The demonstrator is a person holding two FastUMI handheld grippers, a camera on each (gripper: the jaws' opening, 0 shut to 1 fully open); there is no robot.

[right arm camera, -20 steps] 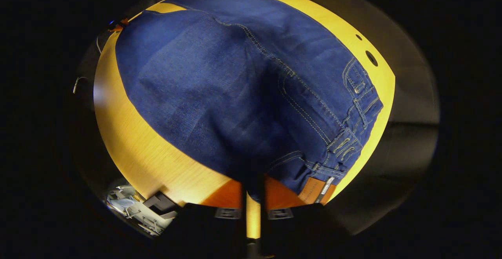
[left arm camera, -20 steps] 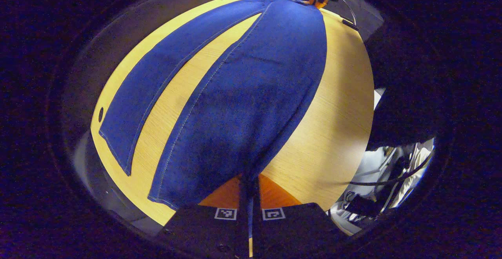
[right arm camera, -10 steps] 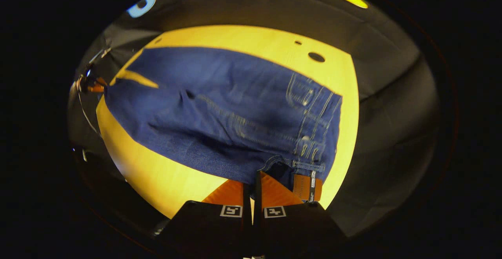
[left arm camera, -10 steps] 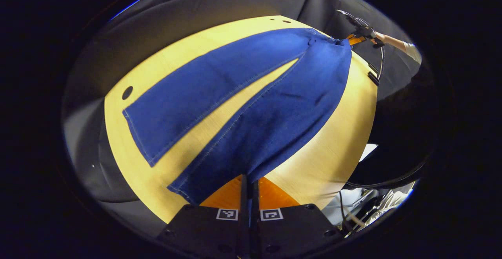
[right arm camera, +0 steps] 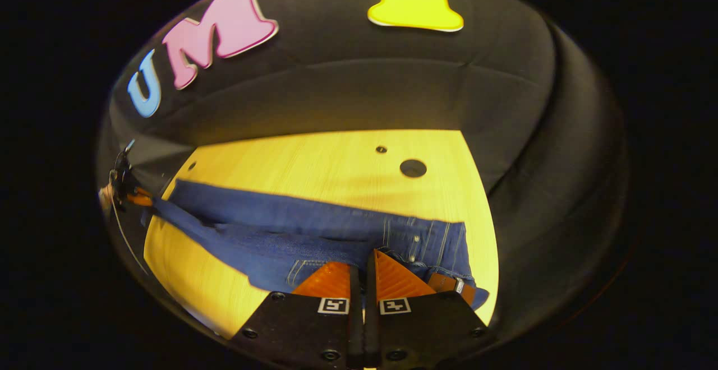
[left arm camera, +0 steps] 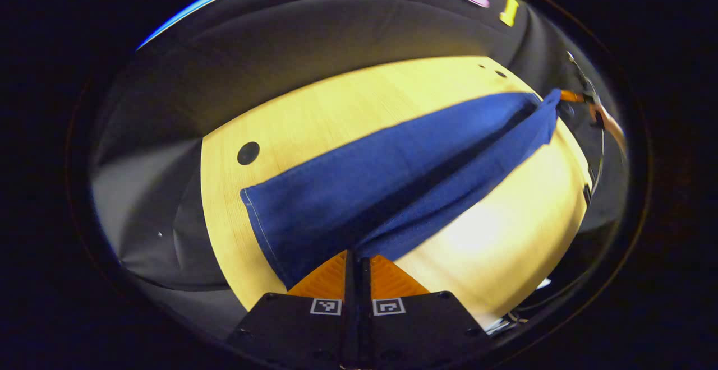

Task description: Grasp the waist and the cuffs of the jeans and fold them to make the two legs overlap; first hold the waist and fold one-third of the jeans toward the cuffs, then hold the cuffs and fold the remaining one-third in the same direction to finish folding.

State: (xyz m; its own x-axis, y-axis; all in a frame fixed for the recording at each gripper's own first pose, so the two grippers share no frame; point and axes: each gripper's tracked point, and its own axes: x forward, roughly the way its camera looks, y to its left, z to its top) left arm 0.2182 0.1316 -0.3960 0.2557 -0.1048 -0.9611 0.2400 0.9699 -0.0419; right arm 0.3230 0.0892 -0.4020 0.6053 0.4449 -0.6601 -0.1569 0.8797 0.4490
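Observation:
Blue jeans (left arm camera: 392,179) stretch across the wooden table (left arm camera: 336,106). My left gripper (left arm camera: 357,255) is shut on the cuff of the near leg, which is lifted and partly covers the far leg lying flat. At the far right the right gripper (left arm camera: 580,98), held by a hand (left arm camera: 608,126), grips the waist end. In the right gripper view the jeans (right arm camera: 269,230) run leftward from the waistband, which has a leather patch (right arm camera: 449,283). My right gripper (right arm camera: 362,252) is shut on the near side of the waist. The left gripper (right arm camera: 126,193) holds the cuff far left.
The table (right arm camera: 314,162) has a round black hole (right arm camera: 413,168) near its far edge, and the hole (left arm camera: 248,152) near the cuff end in the left gripper view. Black cloth walls the booth behind and beside the table. Bare wood lies beyond the jeans.
Both grippers rose and carried the near leg and waist side toward the far leg. The wood gap between the legs has closed, and the near leg now overlaps the far one.

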